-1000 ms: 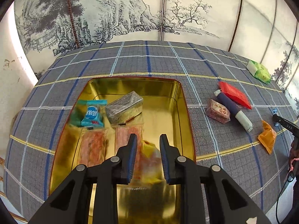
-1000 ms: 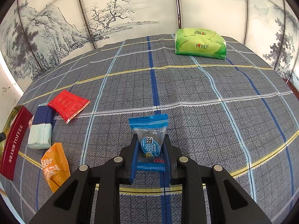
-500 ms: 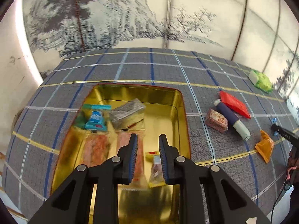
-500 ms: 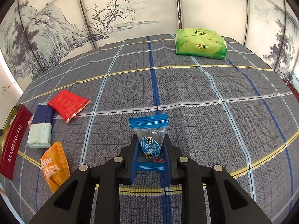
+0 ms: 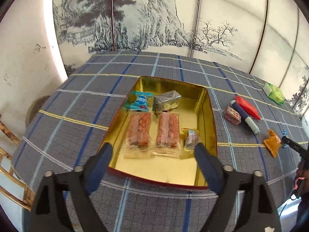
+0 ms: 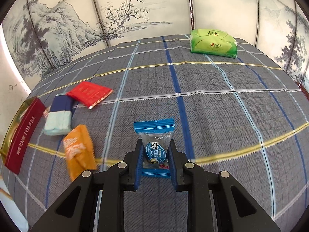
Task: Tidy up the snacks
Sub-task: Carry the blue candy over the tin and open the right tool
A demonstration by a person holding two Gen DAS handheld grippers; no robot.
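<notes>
A gold tin [image 5: 209, 112] with a red rim holds a blue candy, a silver block, two clear-wrapped bars and a small yellow-wrapped candy [image 5: 191, 139]. My left gripper [image 5: 153, 150] hangs above the tin's near edge, its jaws opening wide with nothing between them. In the right wrist view my right gripper [image 6: 156, 154] is shut on a blue-wrapped candy [image 6: 154, 147] held upright above the checked cloth. The tin's red side [image 6: 23, 133] shows at the far left there.
On the cloth right of the tin lie a pink packet [image 5: 232, 115], a navy-and-mint pack [image 6: 59, 114], a red packet [image 6: 89, 92] and an orange packet [image 6: 79, 150]. A green tissue pack [image 6: 213, 43] sits at the far edge. A painted screen stands behind the table.
My left gripper has let go of the yellow-wrapped candy, which now lies in the tin, and has pulled back and up with jaws wide. The right gripper has shifted a little left with its candy.
</notes>
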